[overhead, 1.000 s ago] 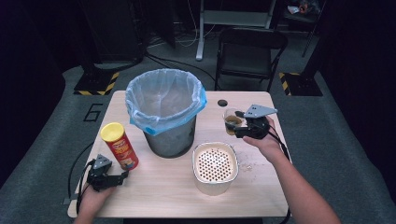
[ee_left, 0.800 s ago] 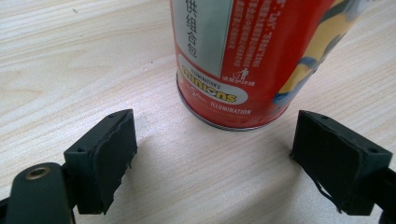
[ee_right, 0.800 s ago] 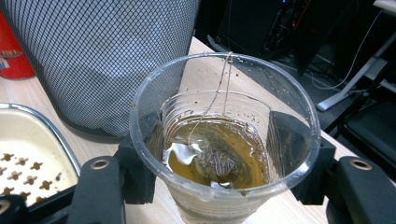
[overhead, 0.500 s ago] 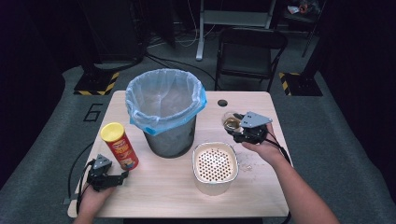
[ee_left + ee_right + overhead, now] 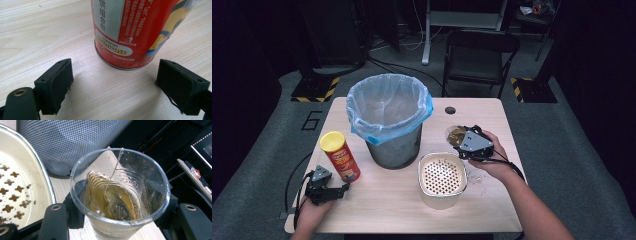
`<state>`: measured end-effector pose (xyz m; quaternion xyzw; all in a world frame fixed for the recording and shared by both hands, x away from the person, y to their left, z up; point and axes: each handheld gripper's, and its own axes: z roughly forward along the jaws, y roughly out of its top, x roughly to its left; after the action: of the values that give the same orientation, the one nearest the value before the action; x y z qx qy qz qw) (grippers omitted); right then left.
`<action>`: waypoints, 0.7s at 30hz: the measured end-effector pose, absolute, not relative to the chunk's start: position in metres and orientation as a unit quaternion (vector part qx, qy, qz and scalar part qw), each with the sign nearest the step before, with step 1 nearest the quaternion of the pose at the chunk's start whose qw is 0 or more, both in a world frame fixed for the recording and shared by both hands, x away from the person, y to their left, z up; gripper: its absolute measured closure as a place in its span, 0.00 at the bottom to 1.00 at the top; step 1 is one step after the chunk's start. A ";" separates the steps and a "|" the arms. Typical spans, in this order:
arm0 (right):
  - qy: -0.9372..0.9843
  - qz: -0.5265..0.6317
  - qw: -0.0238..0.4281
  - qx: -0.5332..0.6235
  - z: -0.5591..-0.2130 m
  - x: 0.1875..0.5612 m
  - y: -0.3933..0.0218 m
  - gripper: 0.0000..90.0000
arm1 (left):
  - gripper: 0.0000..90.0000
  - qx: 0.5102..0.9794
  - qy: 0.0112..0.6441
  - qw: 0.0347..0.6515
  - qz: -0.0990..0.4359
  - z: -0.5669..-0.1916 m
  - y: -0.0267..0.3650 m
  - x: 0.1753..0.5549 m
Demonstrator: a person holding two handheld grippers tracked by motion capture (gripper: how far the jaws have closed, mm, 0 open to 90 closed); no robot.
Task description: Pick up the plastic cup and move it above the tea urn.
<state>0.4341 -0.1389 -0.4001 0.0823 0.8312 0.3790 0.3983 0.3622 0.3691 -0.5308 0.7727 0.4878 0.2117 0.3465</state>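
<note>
1. The right gripper [image 5: 463, 141] has its jaws clamped on a clear plastic cup [image 5: 120, 195], near the right edge of the counter [image 5: 387, 205], toward the far side.
2. Those jaws have just been closing, and the cup sits between them, its wall pressed in at both sides.
3. The cup holds brownish liquid and a tea bag [image 5: 113, 205] whose string runs up over the rim.
4. A cream strainer bowl [image 5: 442, 179] stands just beside the cup on its near side, toward the counter's middle.
5. A mesh bin [image 5: 389, 122] lined with a blue bag stands at mid-counter, left of the cup.
6. The left gripper [image 5: 125, 85] rests at the near left corner, its jaws wide apart and holding nothing.
7. A red can [image 5: 132, 32] with a yellow lid stands just ahead of those jaws, not touching either pad.
</note>
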 end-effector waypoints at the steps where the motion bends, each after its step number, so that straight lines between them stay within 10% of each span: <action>1: 0.832 0.378 0.400 0.079 -0.400 0.434 -0.138 0.43 | 0.15 0.773 0.488 0.346 0.212 -0.531 0.369 0.362; 21: 0.829 0.302 0.469 -0.025 -0.410 0.412 -0.121 0.44 | 0.15 0.773 0.488 0.346 0.212 -0.531 0.369 0.362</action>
<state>0.4120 -0.1213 -0.4104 -0.0248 0.8293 0.3023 0.4693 0.3622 0.3691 -0.5308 0.7729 0.4877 0.2118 0.3463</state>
